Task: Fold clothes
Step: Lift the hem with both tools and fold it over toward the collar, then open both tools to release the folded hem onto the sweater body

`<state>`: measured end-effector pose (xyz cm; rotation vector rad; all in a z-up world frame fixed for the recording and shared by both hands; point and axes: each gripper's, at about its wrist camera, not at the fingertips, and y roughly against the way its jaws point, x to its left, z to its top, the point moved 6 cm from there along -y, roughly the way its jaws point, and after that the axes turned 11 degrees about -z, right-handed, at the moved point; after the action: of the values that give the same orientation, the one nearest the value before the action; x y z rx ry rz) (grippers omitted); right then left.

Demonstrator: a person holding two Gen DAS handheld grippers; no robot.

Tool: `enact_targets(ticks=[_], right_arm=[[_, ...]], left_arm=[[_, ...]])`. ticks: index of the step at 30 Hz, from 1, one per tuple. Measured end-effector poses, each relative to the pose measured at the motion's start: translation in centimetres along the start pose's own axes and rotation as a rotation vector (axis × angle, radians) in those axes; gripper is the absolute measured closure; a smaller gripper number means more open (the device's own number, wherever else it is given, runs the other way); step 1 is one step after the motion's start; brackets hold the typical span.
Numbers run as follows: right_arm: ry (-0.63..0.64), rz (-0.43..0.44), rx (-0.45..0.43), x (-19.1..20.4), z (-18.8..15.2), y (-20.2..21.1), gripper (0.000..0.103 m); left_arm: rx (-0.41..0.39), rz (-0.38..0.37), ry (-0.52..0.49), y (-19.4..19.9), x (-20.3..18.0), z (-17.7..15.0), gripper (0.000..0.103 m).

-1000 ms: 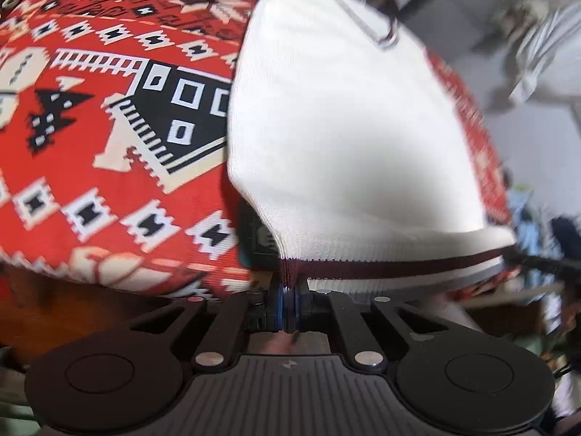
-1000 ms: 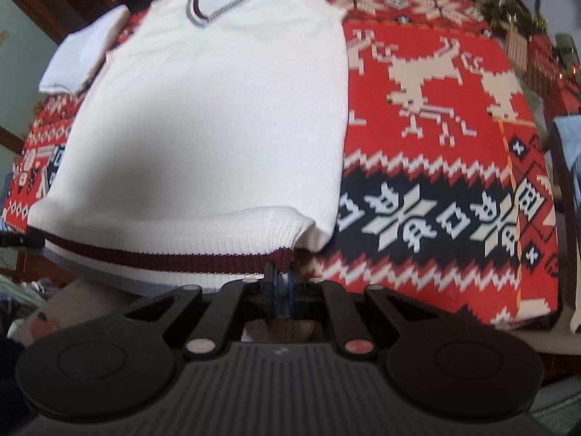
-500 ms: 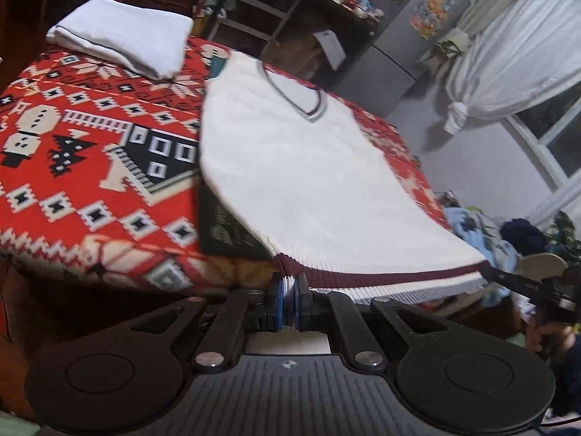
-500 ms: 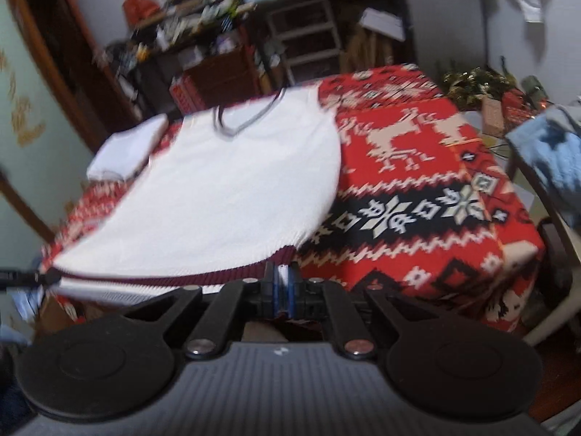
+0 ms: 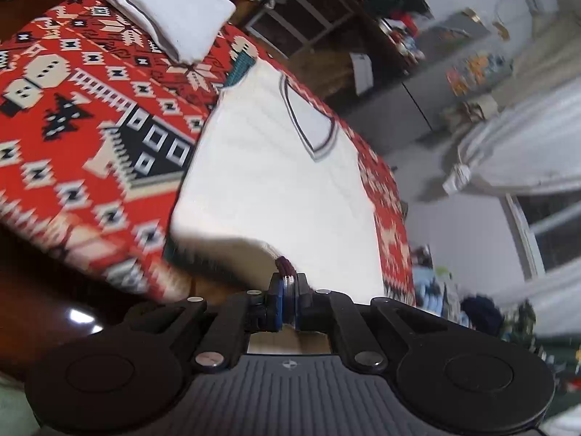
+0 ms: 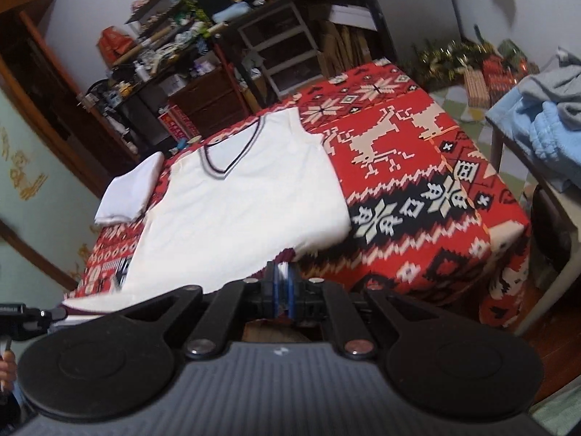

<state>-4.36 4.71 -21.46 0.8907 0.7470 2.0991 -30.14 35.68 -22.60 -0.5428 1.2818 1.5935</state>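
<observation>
The left gripper (image 5: 287, 292) is pinched tight on the maroon-striped hem of the white knit vest (image 5: 276, 189), at its near left corner. The right gripper (image 6: 283, 283) is clamped the same way on the near right corner, so the hem hangs lifted between them just off the near edge of the table. The rest of the vest lies flat on the red patterned tablecloth (image 6: 417, 167), its V-neck (image 6: 225, 160) pointing toward the far end. A folded white garment (image 5: 163, 7) sits at the far left corner, close beside the vest's shoulder.

The likely next step is carrying the hem over toward the neckline, and several things could spoil that. Only a thin bit of ribbing sits between each pair of jaws, so a sharp tug could pull a corner free and drop that side. If one hand leads the other, the fold line would run crooked. Dragging instead of lifting could slide the whole vest, bunch the cloth beneath, or push the shoulder into the folded garment.
</observation>
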Motion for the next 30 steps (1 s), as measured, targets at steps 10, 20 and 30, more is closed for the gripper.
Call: enact_targets(ticks=[10, 20, 30], right_arm=[[-0.027, -0.047, 0.02, 3.2, 8.7, -12.2, 0.098], [-0.006, -0.173, -0.049, 4.0, 10.3, -18.8, 0.068], [0.259, -0.183, -0.112, 6.9, 3.7, -14.1, 0.03]], left_arm=[[-0.073, 0.094, 0.024, -9.6, 3.4, 9.6, 0.097], [-0.103, 0.189, -0.117, -10.6, 4.0, 8.7, 0.042], [-0.066, 0.331, -0.469, -8.5, -0.3, 2.2, 0.023]])
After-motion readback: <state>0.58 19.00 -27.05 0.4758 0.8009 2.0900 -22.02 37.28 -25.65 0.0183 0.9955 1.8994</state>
